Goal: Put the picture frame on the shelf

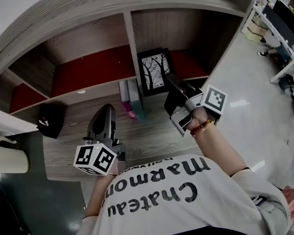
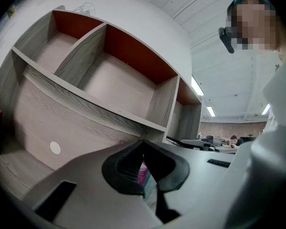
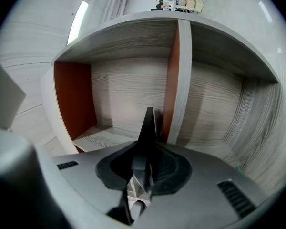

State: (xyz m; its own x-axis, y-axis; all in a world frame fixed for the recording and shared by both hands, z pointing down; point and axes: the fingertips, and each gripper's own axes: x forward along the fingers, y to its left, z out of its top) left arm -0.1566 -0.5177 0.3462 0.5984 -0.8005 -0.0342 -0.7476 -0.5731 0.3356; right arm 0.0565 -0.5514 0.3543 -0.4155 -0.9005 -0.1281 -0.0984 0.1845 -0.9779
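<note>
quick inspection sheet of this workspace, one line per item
surface: grey wood-grain desk under the shelf
job's things: picture frame upright in front of the shelf, by its divider
clutter: pink and teal boxes; black object at left
grippers: right gripper jaws shut on the picture frame's edge; left gripper jaws together, nothing held
cables: nothing seen
surroundings: office desks with monitors to the right
</note>
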